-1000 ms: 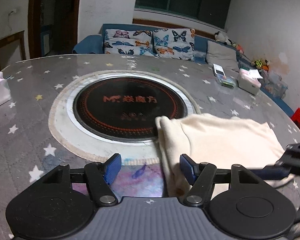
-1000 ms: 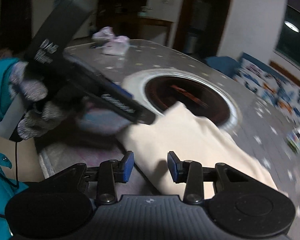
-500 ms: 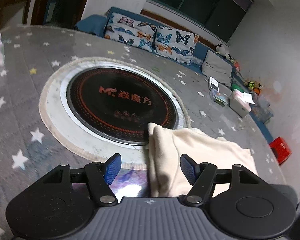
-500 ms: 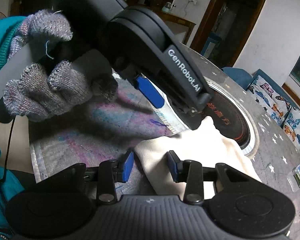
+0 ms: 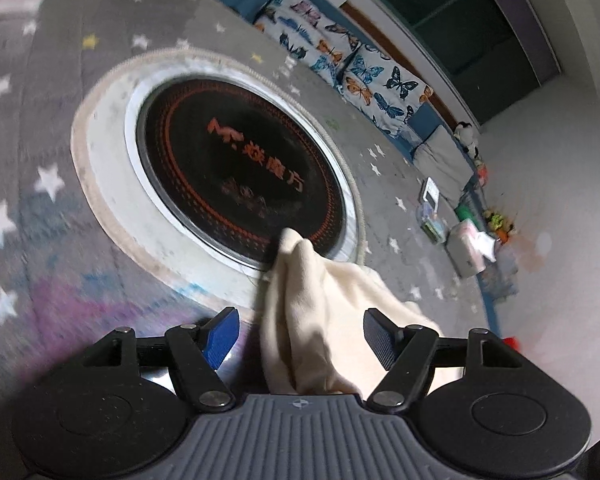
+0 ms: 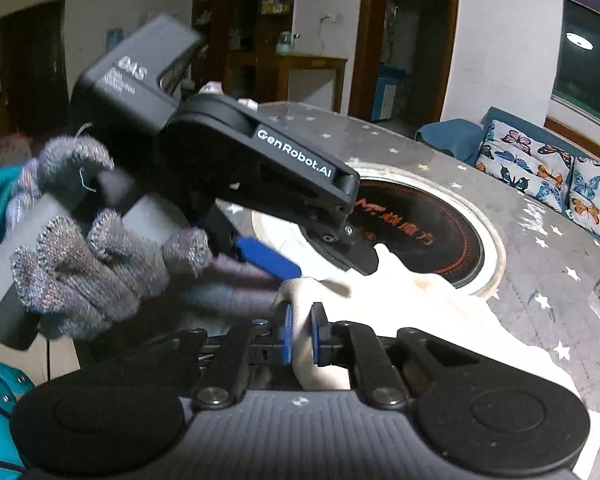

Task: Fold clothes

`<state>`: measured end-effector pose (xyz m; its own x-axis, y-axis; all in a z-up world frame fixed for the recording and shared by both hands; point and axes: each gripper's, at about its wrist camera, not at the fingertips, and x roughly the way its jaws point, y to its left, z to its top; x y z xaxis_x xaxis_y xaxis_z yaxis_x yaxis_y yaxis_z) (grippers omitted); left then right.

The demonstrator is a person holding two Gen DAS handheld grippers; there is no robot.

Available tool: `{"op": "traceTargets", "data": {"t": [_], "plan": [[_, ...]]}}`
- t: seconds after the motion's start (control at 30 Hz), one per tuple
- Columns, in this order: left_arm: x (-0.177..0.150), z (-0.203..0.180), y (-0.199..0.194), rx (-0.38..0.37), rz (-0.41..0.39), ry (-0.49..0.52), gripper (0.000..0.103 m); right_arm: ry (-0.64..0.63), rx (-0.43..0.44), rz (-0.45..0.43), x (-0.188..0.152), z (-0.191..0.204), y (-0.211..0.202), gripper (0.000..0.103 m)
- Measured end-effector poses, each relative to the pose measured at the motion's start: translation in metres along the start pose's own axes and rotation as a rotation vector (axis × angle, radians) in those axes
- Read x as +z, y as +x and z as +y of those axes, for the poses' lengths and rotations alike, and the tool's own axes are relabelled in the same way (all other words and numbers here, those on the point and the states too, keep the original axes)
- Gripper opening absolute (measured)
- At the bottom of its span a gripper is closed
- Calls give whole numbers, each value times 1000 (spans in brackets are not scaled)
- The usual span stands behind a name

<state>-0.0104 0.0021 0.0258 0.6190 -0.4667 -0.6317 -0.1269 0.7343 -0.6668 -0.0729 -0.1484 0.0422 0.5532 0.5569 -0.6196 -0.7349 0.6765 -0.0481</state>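
Observation:
A cream garment (image 5: 332,292) lies bunched on the near part of the round table, one corner over the cooktop's rim. My left gripper (image 5: 300,320) straddles a raised fold of it. Its jaws are opening, and its pads stand clear of the cloth on both sides. In the right wrist view the left gripper (image 6: 316,268) is tilted on its side above the garment (image 6: 420,312), held by a hand in a knitted glove (image 6: 80,272). My right gripper (image 6: 302,320) is shut on a fold at the garment's near edge.
The table carries a grey star-print cover (image 5: 40,240) with a black round cooktop (image 5: 240,168) set in its middle. Small boxes and a tissue pack (image 5: 468,252) sit at the far right edge. Beyond the table stands a sofa with butterfly cushions (image 5: 360,68).
My right gripper has closed on the garment's near fold. The left gripper has rolled sideways, and the cloth has gathered from a flat spread into a raised ridge between its fingers.

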Motion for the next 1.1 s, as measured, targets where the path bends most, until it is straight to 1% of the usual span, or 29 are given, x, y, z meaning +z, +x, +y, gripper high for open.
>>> {"op": "traceTargets", "data": {"t": [0.13,0.23,0.3,0.37,0.4,0.47,0.53,0.57,0.63,0.77,0.9,0.93,1.0,1.1], "plan": [[-3,-4,9,-6,36,-37,73,27,9,-27,2,-9,-9,8],[-4,-5,15,-16,42,-48,71,42,16,-39,2,-9,-9,8],[-4,-4,18,-28,52,-62,62,45,23,-38,1,-8,-9,8],[-3,-1,21,-35,58,-76,48,50,31,-39,0,-7,-9,8],[-3,1,23,-39,60,-86,46,52,35,-40,0,-6,-9,8],[-3,6,25,-47,65,-103,35,56,42,-42,-1,-6,-9,8],[-3,9,26,-50,67,-114,32,64,45,-44,-1,-6,-10,8],[-3,10,26,-52,67,-118,28,66,47,-42,-1,-6,-11,8],[-3,12,27,-52,65,-121,24,68,44,-39,-2,-7,-10,8],[-4,12,28,-48,50,-103,21,83,39,-32,-4,-8,-8,9],[-6,10,29,-47,40,-81,21,112,37,-37,-8,-14,-13,13],[-6,10,29,-48,38,-79,21,119,29,-40,-9,-16,-16,15],[-7,10,28,-49,33,-69,21,135,13,-46,-11,-20,-22,16],[-10,5,28,-41,18,-28,22,165,-17,-52,-15,-28,-31,16]]}}
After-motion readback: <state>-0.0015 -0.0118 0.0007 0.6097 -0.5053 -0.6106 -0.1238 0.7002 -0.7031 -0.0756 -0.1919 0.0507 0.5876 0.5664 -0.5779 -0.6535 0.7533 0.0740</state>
